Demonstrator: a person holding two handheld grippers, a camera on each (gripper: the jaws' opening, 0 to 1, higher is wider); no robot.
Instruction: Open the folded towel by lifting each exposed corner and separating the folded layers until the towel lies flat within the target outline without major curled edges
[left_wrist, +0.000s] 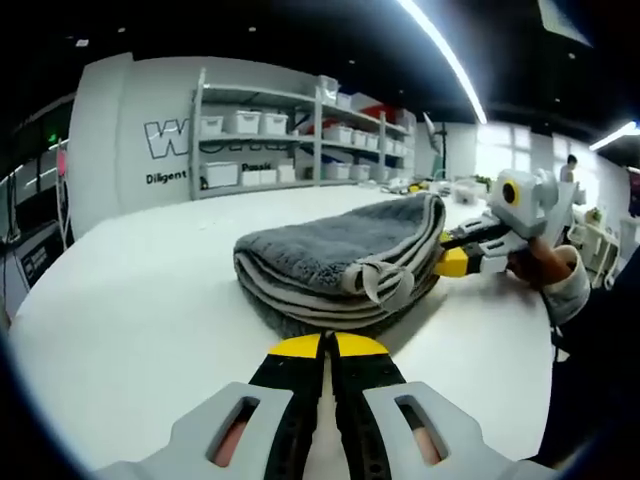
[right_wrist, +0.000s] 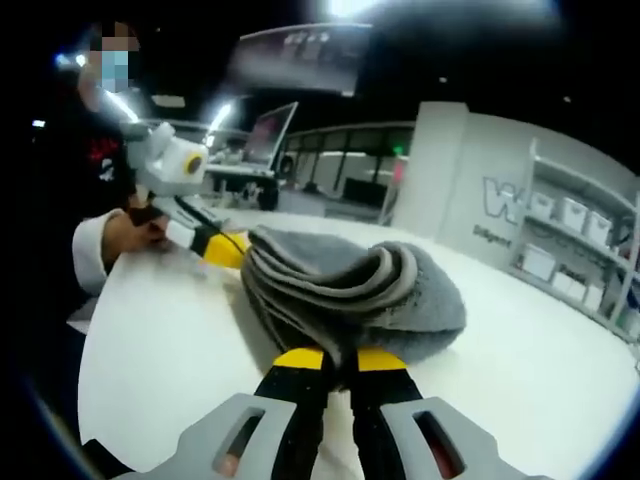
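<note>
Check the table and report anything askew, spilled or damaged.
Nothing is spilled or damaged. The grey plush folded towel sits as a rumpled, domed stack on the white table, its striped layers fanning unevenly at one edge, with a small tag sticking out. No target outline is visible. Both tongs, left and right, sit at its edges, jaws together.

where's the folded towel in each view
Left gripper view: folded grey towel at centre, just beyond the left gripper.
Right gripper view: towel at centre, just above the right gripper.
Shared landmark: shelving with white bins.
</note>
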